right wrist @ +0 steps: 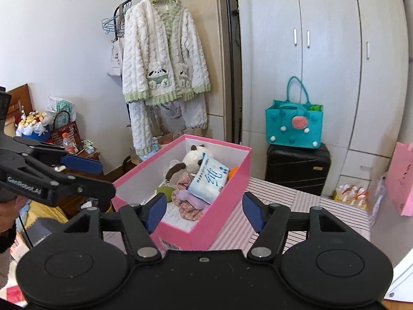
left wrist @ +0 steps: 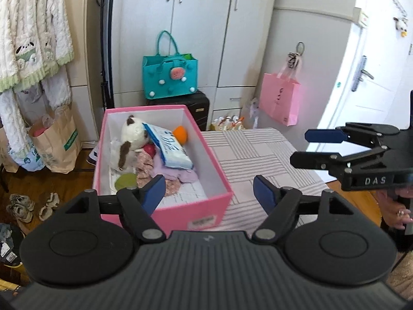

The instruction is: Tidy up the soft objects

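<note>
- Box (left wrist: 165,214), pink, lid off, sits on the striped cloth (left wrist: 260,155); it is my landmark for all below.
- Inside the box: plush dog (left wrist: 133,135) at the far end, its brown ear hanging toward the near end.
- Tissue pack (left wrist: 169,148), blue and white, leans across the dog's face and slopes down over the pile.
- Orange ball (left wrist: 180,134) against the box's far right wall, just beside the pack.
- Lilac cloth (left wrist: 178,174) and a floral cloth (left wrist: 144,170) are heaped mid-box, under the pack.
- Green disc (left wrist: 126,180) lies low by the box's left wall, near the dog's ear.
- My left tongs (left wrist: 209,192) hang over the box's near right corner, spread wide, nothing between the blue pads (left wrist: 155,193).
- My right tongs (right wrist: 204,210) hang over the box's near end, likewise spread and empty; seen side-on from the left camera they sit well right of the box, over the cloth.
- Teal bag (left wrist: 170,76) stands on a black case (left wrist: 198,108) behind the box.
- Pink bag (left wrist: 280,99) hangs right of and beyond the box.
- Fleece robe (right wrist: 162,56) hangs on a rail left of and beyond the box.
</note>
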Demonstrator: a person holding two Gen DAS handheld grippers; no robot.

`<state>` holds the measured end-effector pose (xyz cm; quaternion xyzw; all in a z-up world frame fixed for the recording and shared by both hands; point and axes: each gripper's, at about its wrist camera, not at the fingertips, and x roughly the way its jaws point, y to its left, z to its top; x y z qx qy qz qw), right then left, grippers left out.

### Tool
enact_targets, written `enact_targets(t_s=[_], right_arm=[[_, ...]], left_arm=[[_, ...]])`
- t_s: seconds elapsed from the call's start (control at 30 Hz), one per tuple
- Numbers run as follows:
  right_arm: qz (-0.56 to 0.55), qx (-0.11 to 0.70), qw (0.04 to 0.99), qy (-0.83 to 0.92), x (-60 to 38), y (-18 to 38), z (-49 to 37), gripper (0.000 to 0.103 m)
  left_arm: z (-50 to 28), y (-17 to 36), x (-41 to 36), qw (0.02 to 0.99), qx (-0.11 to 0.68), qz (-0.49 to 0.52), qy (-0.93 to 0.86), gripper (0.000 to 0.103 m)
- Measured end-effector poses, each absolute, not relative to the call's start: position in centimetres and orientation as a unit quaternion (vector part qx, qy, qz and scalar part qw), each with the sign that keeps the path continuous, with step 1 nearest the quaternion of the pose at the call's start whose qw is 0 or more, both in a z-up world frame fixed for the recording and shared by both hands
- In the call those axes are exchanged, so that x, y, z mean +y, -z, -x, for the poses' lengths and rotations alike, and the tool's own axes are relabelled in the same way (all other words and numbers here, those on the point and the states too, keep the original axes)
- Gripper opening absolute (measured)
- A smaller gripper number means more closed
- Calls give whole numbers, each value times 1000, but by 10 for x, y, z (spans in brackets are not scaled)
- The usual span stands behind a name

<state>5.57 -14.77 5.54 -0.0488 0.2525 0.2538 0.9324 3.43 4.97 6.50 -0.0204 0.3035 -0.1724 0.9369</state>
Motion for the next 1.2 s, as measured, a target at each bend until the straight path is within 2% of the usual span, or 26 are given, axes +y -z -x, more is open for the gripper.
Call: enact_targets(t_s=[0.1,0.13,0.2,0.3,0.33,0.4,0.43,0.83,1.07,1.2], right_arm=[[48,247,935,-251,-154,-55,-41,73],[49,245,935,-250,-156,-55,-37,73],[57,242,937,-247,-158,-55,-30,74],[66,239,938,-241,-162,-55,-20,77],[65,239,939,-239,-164,-55,-17,80],[57,241,941,-232,-169,-54,-14,92],[50,244,941,-228,-172,-54,-14,103],[-11,291,954,-79,-188,-50,2,103],[43,286,957,-30,-182,-38,13,103],[21,303,952,-27,-187,-37,14,103]], left_arm=[[-24,-63,44,938,299,19,176,79],[-21,-63,42,939,296,16,175,81],[-15,-64,39,941,290,14,174,94],[-8,-66,34,944,285,4,169,98],[-6,-66,33,944,284,0,167,98],[-3,-67,29,945,288,-1,157,101],[-2,-67,26,945,294,1,146,102],[13,-57,-10,943,318,-50,80,103],[17,-51,-18,948,308,-38,63,103],[16,-48,-15,950,306,-12,56,103]])
